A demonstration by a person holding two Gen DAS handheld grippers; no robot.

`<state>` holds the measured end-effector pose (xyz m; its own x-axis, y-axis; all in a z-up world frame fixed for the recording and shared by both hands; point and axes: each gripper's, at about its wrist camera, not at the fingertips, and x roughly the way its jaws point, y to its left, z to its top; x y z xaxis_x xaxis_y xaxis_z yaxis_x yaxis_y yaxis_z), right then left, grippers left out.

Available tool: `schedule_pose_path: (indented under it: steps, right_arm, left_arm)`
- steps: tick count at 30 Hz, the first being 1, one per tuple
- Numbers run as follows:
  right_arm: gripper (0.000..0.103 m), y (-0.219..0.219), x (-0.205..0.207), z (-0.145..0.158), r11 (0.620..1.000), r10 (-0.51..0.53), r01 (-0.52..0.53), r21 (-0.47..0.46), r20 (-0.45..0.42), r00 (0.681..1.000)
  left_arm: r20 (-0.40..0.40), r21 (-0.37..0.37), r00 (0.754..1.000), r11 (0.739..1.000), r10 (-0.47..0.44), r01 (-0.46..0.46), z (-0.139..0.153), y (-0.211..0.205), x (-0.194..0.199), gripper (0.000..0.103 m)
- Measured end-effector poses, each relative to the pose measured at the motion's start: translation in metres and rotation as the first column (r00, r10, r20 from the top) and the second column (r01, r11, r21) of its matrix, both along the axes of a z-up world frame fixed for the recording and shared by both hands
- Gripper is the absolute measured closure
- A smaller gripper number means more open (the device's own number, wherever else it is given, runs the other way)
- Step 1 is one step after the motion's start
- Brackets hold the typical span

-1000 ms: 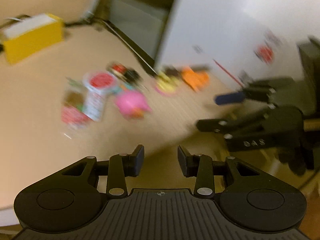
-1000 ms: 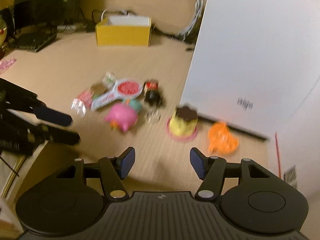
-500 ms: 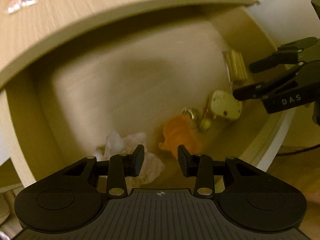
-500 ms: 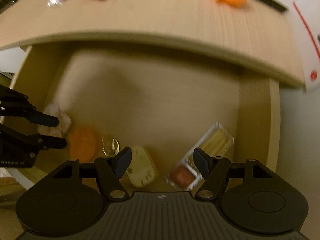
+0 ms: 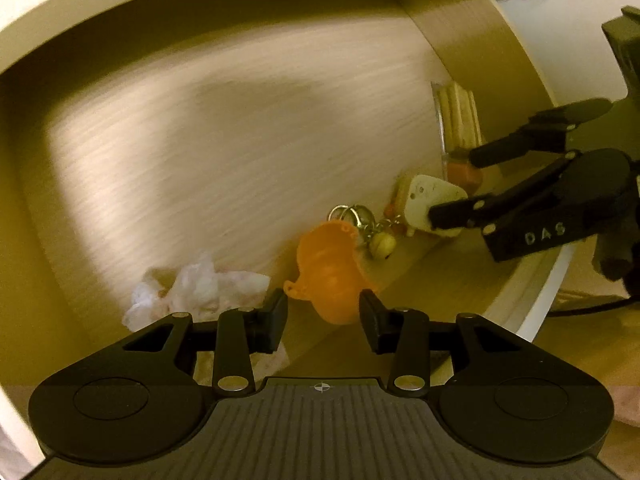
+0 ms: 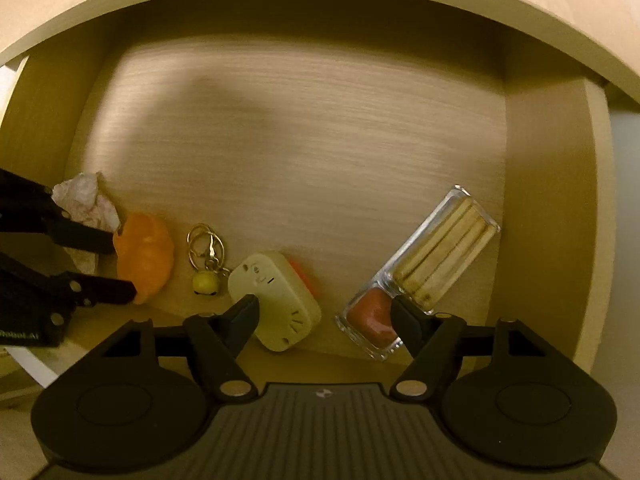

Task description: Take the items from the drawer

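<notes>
Between the left gripper's spread jaws lies the orange toy.

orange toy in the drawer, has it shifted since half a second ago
Cannot tell: the orange toy sits between the tissue and keyring as before; both cameras moved.

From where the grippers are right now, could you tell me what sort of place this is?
Probably a home or office desk: an open wooden drawer holding odds and ends, such as a keyring, a crumpled tissue and a plug adapter.
</notes>
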<state>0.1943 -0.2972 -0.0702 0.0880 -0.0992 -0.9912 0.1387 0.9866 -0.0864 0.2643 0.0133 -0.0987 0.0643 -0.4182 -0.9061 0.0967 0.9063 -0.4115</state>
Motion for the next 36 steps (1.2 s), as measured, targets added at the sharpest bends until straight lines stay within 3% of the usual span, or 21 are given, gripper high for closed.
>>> schedule_pose_path:
  steps: [2,8,11,13,18,27,36]
  right_arm:
    - [0.026,0.001,0.003,-0.002,1.0,0.011,-0.011,0.006,-0.01,1.0]
    - [0.028,0.009,0.013,-0.005,0.997,0.078,-0.078,0.021,-0.028,0.997]
    - [0.036,0.015,0.02,-0.007,0.994,0.104,-0.102,0.048,-0.042,0.994]
    - [0.05,0.024,0.024,-0.007,0.991,0.129,-0.126,0.045,-0.049,0.99]
    - [0.06,0.035,0.035,-0.016,0.985,0.174,-0.172,0.033,-0.081,0.981]
    - [0.06,0.046,0.054,-0.007,0.978,0.21,-0.21,-0.009,-0.005,0.978]
    - [0.06,0.05,0.076,0.002,0.978,0.202,-0.194,-0.076,0.123,0.972]
  left_arm:
    - [-0.011,0.027,1.0,1.0,0.008,-0.007,-0.005,0.002,0.003,0.064]
    - [-0.021,0.008,1.0,1.0,0.012,-0.012,-0.013,0.004,0.014,0.074]
    - [-0.02,0.004,1.0,1.0,0.0,0.0,-0.013,0.0,0.019,0.076]
    - [-0.02,-0.001,1.0,1.0,-0.004,0.004,-0.014,-0.002,0.021,0.081]
    - [-0.005,-0.007,1.0,1.0,0.023,-0.023,-0.016,-0.002,0.023,0.087]
    - [0.073,0.029,0.99,0.992,0.119,-0.121,-0.012,0.015,0.036,0.089]
    - [0.191,0.108,0.956,0.963,0.224,-0.248,-0.008,0.027,0.047,0.089]
